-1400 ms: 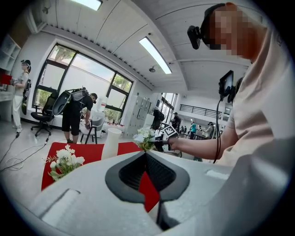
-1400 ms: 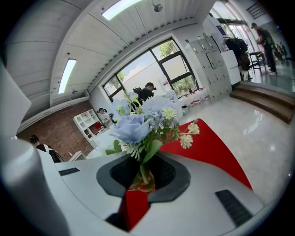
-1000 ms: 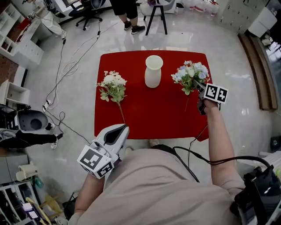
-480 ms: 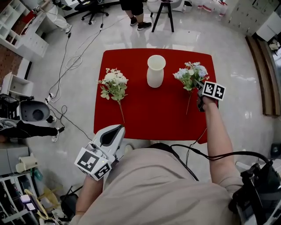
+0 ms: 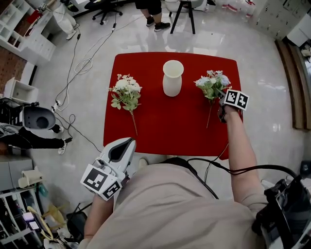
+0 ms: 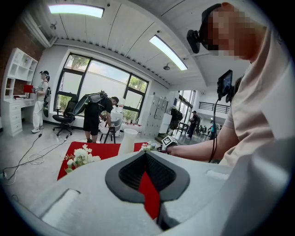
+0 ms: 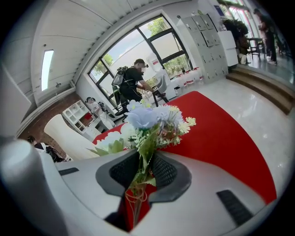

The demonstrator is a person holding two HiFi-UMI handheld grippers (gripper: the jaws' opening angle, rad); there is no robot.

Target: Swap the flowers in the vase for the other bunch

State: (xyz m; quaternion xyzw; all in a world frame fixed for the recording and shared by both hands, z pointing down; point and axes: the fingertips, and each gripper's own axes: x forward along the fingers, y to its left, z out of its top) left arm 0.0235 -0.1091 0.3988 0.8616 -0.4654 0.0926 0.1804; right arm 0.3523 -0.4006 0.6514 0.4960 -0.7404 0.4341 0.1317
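Observation:
A white vase (image 5: 172, 78) stands empty at the back middle of the red table (image 5: 165, 129); it also shows in the right gripper view (image 7: 69, 136). A white flower bunch (image 5: 126, 92) lies on the cloth to its left. My right gripper (image 5: 222, 97) is shut on the stem of a blue and white flower bunch (image 5: 212, 82), low over the table's right side. Its jaws have just been opening a little, with the stem (image 7: 138, 179) still between the pads. My left gripper (image 5: 127, 142) hovers before the table's near edge, shut with nothing in it.
A person stands by a stool (image 5: 181, 12) beyond the table's far edge. Cables (image 5: 77, 73) trail over the glossy floor at the left, near white shelves (image 5: 29, 44). An office chair (image 5: 104, 6) stands at the far left.
My right gripper has sunk toward the table's right side with the blue bunch, whose stem tip now hangs close to the cloth. The left gripper has hardly moved.

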